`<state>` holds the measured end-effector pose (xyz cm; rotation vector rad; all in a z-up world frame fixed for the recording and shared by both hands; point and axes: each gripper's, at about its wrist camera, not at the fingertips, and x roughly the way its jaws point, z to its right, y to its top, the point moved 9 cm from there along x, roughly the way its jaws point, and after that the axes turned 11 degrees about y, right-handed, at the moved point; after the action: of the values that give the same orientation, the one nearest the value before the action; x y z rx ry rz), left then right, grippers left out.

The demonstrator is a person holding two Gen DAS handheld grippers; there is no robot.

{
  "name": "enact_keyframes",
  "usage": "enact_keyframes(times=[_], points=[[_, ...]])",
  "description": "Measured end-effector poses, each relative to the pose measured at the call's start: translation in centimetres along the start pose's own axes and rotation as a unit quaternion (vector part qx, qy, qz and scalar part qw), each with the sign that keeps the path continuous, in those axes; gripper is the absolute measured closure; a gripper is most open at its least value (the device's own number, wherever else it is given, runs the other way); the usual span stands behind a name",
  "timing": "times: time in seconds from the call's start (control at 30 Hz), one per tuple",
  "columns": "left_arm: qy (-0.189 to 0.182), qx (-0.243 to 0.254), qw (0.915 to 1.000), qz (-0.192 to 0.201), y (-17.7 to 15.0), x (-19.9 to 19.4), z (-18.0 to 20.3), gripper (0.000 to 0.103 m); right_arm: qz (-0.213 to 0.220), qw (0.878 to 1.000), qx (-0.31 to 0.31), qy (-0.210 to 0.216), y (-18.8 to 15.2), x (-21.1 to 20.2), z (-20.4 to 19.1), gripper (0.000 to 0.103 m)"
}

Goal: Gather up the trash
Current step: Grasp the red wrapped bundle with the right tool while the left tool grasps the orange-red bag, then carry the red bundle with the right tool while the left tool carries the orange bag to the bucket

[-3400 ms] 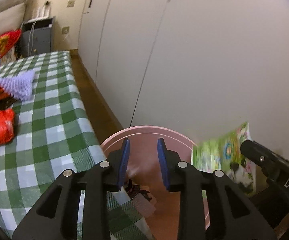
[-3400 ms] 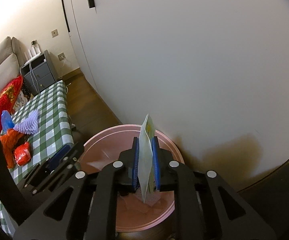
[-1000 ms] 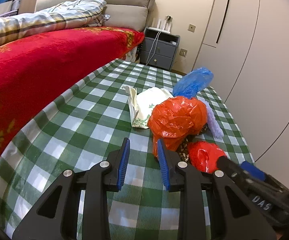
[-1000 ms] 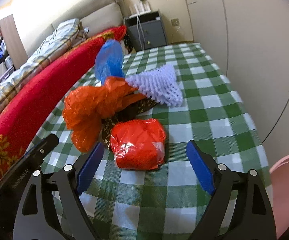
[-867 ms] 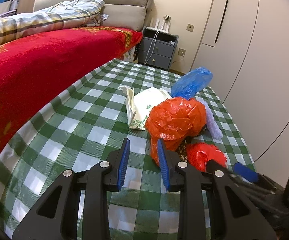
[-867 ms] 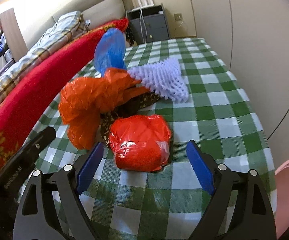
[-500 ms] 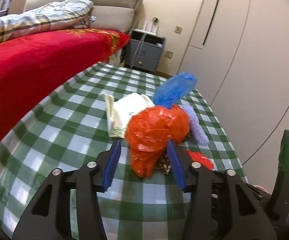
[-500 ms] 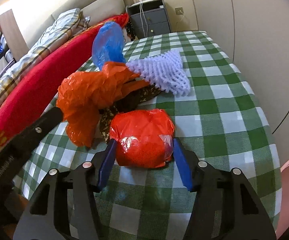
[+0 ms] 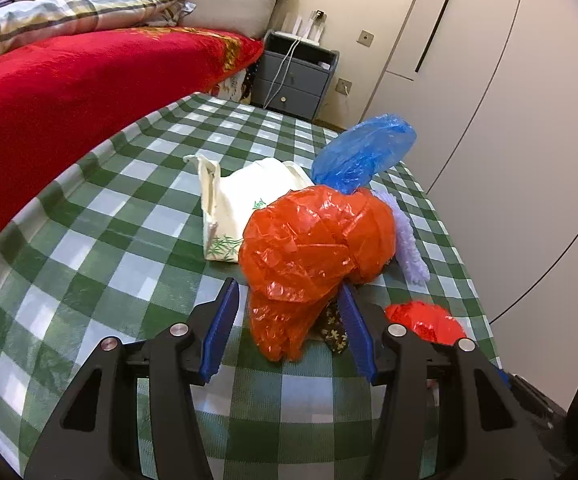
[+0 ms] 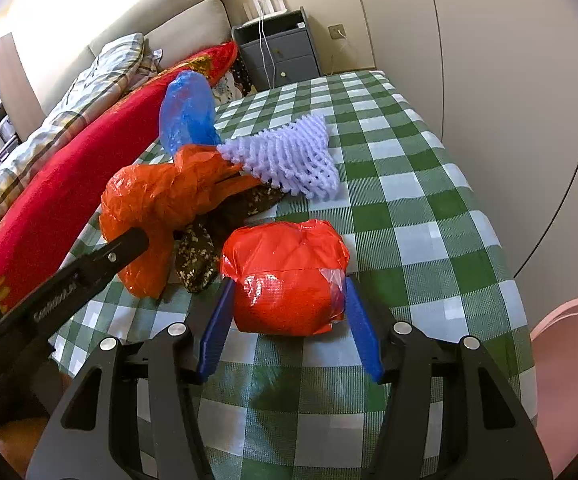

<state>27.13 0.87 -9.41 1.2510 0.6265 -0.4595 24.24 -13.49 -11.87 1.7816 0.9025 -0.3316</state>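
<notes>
Trash lies on a green checked tablecloth [image 9: 121,248]. An orange plastic bag [image 9: 313,244] sits between the open fingers of my left gripper [image 9: 287,330], which straddle its lower end. A red wrapped packet [image 10: 287,276] lies between the fingers of my right gripper [image 10: 287,322], which is open and close around it. Other trash: a blue plastic bag [image 9: 365,154], a purple foam net [image 10: 285,156], a white paper bag [image 9: 245,196] and a dark floral wrapper [image 10: 197,254]. The red packet also shows in the left wrist view [image 9: 425,320].
A pink bin [image 10: 569,376] stands at the table's right front corner. A bed with a red blanket [image 9: 69,92] runs along the table's left side. A grey nightstand [image 9: 293,80] is behind. White wardrobe doors [image 9: 509,120] stand on the right.
Both grippers left the pink bin and came to the table. The left gripper opened wide around the orange bag. The right gripper narrowed around the red packet and moved closer.
</notes>
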Motion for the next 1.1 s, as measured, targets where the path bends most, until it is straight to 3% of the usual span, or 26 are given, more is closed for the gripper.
enact_keyframes(times=[0.07, 0.13, 0.2, 0.27, 0.37, 0.43, 0.67, 1.1], points=[[0.002, 0.003, 1.0000, -0.007, -0.1, 0.3, 0.1, 0.053, 0.002, 1.000, 0.000, 0.000, 0.0, -0.1, 0.0, 0.048], [-0.002, 0.002, 0.9999, -0.013, -0.3, 0.4, 0.1, 0.066, 0.004, 1.000, -0.002, -0.001, 0.1, -0.3, 0.0, 0.048], [-0.005, 0.004, 0.9999, -0.013, -0.3, 0.3, 0.2, 0.070, 0.006, 1.000, -0.005, -0.002, 0.2, -0.6, 0.0, 0.048], [-0.005, 0.011, 0.9999, -0.011, -0.3, 0.0, 0.4, 0.081, 0.006, 1.000, -0.005, -0.005, 0.1, -0.8, 0.2, 0.048], [-0.006, 0.012, 0.9998, -0.012, -0.4, -0.3, 0.5, 0.085, 0.011, 1.000, -0.004, -0.009, 0.1, -1.5, 0.2, 0.048], [-0.005, 0.011, 0.9998, -0.013, -0.6, -0.6, 0.5, 0.092, 0.016, 1.000, -0.005, -0.011, 0.3, -2.1, 0.1, 0.048], [-0.012, -0.007, 0.9999, -0.008, -0.5, -2.9, -0.5, 0.096, 0.035, 0.999, -0.014, -0.015, 0.7, -4.8, -0.3, 0.048], [-0.005, 0.024, 0.9993, 0.030, -0.6, -9.2, -0.7, 0.098, 0.069, 0.997, -0.029, -0.025, 0.5, -11.8, -1.6, 0.048]])
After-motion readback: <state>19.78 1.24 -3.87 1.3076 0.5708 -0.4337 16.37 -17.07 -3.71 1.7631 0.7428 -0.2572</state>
